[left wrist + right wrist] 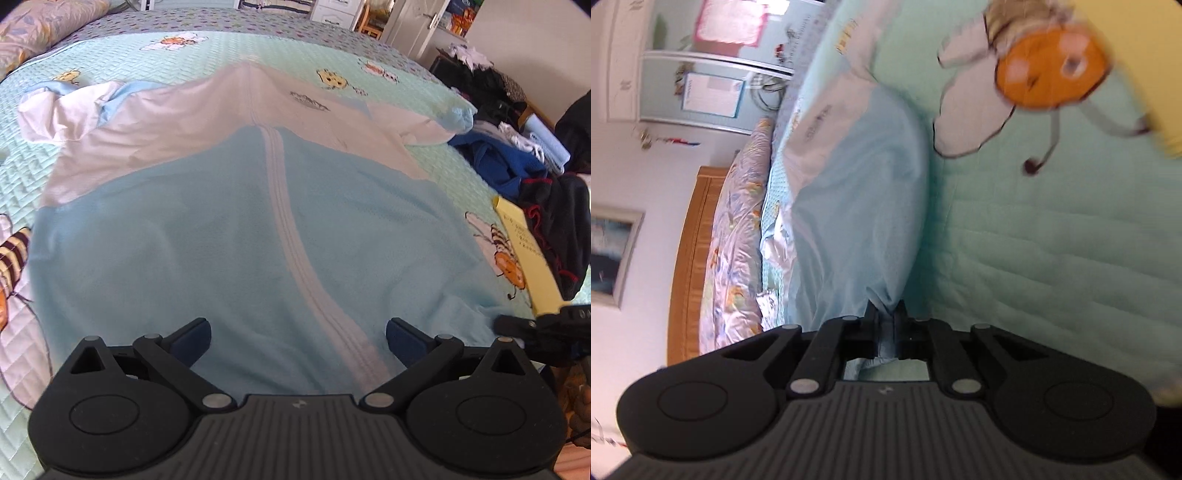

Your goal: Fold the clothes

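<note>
1. The left gripper point(297, 341) sits nearest the lens, its two blue-padded fingers point(192, 341) spread wide with nothing between them, poised over the lower hem of the jacket point(229, 236)
2. The right gripper point(886, 317) is clenched on a fold of the jacket's pale blue fabric point(860, 221); its camera is rolled sideways, so the bed runs up the frame. In the left wrist view the same gripper point(517, 326) shows as a black tip at the jacket's lower right corner
3. The jacket lies spread flat, front up, on the bedspread point(122, 55), hem toward the left camera and collar away. Its lower body is light blue, its chest and shoulders white, and a white zipper band point(295, 243) runs up the middle
4. The sleeve point(62, 110) on the left of the view is bunched in a crumpled heap; the other sleeve point(439, 122) lies out toward the bed's right edge
5. The bedspread is mint green, quilted, printed with cartoon bees point(508, 258)
6. A yellow paper point(528, 254) lies on the bed just right of the hem
7. A heap of dark and blue clothes point(517, 162) lies beyond the right edge of the bed
8. A floral pillow point(40, 26) lies at the far left corner, and a wooden headboard point(692, 266) shows in the right wrist view
</note>
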{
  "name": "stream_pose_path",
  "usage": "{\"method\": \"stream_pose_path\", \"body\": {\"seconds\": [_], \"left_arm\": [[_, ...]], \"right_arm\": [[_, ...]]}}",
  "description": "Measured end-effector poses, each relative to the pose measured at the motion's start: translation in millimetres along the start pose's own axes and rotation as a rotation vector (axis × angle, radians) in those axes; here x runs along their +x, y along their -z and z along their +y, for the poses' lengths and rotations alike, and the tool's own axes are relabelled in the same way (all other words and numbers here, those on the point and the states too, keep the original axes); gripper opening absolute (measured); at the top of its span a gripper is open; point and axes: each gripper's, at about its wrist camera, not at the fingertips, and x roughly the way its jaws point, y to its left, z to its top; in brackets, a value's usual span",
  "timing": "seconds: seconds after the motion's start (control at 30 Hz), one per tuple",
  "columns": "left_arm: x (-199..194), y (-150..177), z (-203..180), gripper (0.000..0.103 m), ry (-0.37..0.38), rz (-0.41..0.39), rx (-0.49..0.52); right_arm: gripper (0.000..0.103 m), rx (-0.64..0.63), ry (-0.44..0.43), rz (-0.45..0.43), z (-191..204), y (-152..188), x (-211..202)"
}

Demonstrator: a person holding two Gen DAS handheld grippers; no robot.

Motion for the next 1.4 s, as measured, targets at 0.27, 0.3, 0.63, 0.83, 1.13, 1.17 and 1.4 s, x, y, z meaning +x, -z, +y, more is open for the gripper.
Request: {"method": "stream_pose_path", "body": {"seconds": [0.27,0.3,0.63,0.83,1.13,1.17,1.4], "left_arm": [[-16.7,17.1,17.7,0.101,-0.017,0.001,-0.013],[-23.0,21.4,24.0,0.101,-0.026,-0.008,-0.025],[-54.1,65.9,32.7,0.1,-0.241,-0.084,0.195],[-52.1,82.1,11.1,0.099,-0.301,-0.093,0.341],[-50.5,74.7,15.0,0.1,-0.335,-0.104,0.289],[-50.4,73.5,15.3,0.1,-0.33,-0.101,0.286],[-48.4,69.2,18.3,0.101,-0.332,-0.092,0.26]], "right_arm": [[0.011,-0.083,0.136,-0.042,-18.3,-1.6,-7.4],[0.012,-0.101,0.148,-0.062,-16.7,1.2,-10.3],[0.047,-0.385,0.31,-0.281,24.6,14.6,-47.1],[0.049,-0.36,0.283,-0.26,26.9,14.6,-40.4],[0.054,-0.356,0.26,-0.225,31.1,27.7,-31.4],[0.054,-0.355,0.256,-0.223,31.0,28.2,-30.8],[0.058,-0.358,0.25,-0.221,32.0,31.4,-27.6]]}}
